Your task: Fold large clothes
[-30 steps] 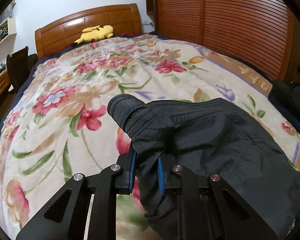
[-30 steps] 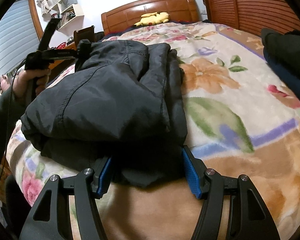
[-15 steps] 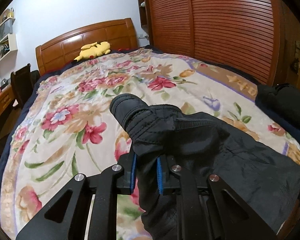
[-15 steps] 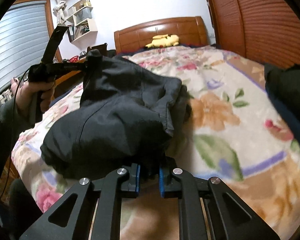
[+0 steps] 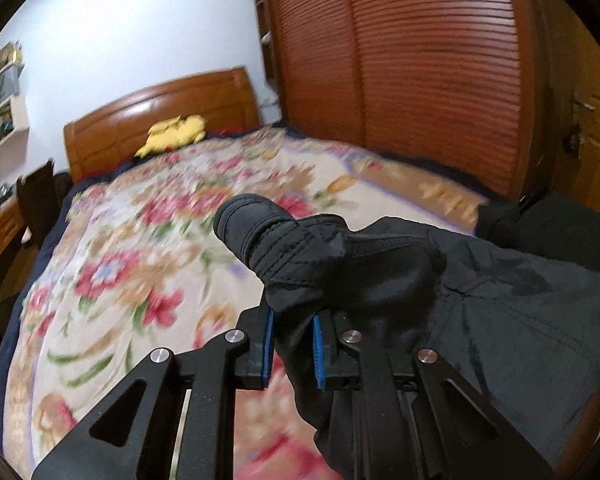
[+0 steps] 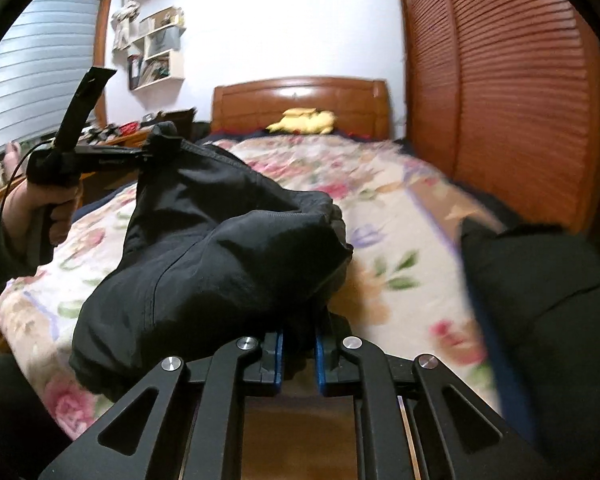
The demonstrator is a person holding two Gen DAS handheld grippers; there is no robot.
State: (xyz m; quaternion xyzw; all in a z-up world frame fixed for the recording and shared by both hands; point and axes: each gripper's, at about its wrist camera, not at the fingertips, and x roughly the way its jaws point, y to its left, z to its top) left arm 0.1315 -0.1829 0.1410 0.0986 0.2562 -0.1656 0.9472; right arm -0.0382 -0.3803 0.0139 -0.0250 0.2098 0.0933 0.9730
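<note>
A large black garment hangs bunched above the floral bed cover. My left gripper is shut on a thick stitched edge of it, which sticks up past the blue pads. In the right wrist view the garment sags between the two grippers. My right gripper is shut on its near edge, with dark cloth pinched between the pads. The left gripper shows at the far corner, held by a person's hand.
A dark folded pile lies on the bed's right edge. A yellow plush toy sits by the wooden headboard. Louvred wooden doors line the right side. A desk and wall shelves stand on the left.
The right gripper's jaws closed from wide apart onto the garment's near edge. Both grippers rose, and the garment lifted off the bed cover and now hangs bunched between them.
</note>
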